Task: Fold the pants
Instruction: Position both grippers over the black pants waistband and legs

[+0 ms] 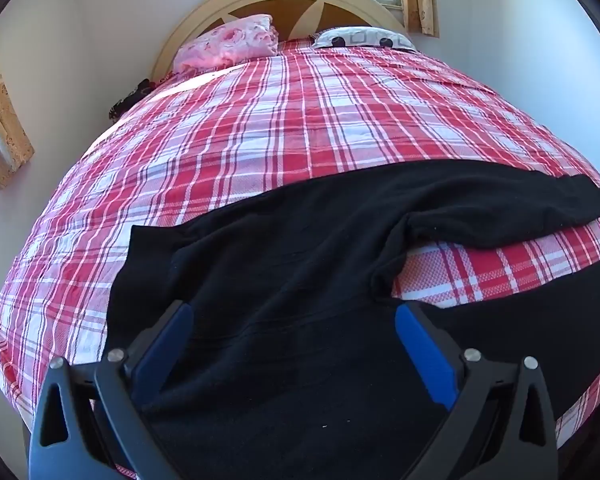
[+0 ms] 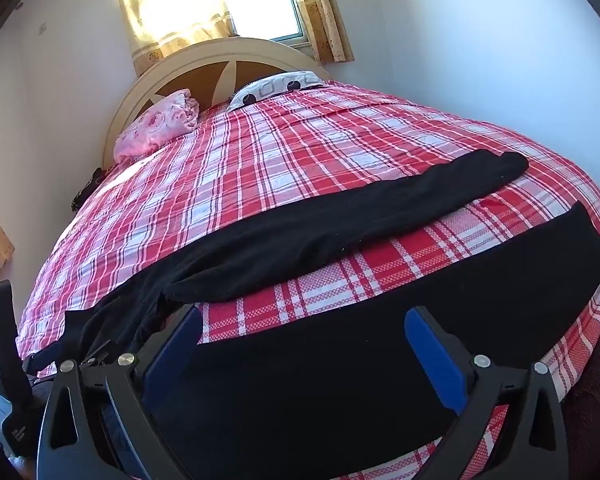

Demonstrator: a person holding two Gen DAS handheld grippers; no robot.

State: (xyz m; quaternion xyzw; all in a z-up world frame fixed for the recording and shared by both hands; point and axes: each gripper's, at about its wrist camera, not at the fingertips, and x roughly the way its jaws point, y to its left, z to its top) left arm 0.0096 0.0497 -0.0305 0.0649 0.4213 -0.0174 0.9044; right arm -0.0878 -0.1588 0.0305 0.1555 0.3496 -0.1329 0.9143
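On the plaid bed (image 1: 300,120), the black pants (image 1: 284,264) are spread flat near its foot, legs apart, ready for folding. The left gripper (image 1: 294,320) and right gripper (image 2: 304,324) are poised above them, fingers fully spread, nothing held.

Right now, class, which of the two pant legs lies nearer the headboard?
The far pant leg, stretched across the plaid bedspread, lies nearer the headboard. The near pant leg runs along the bed's front edge, under the open tools.
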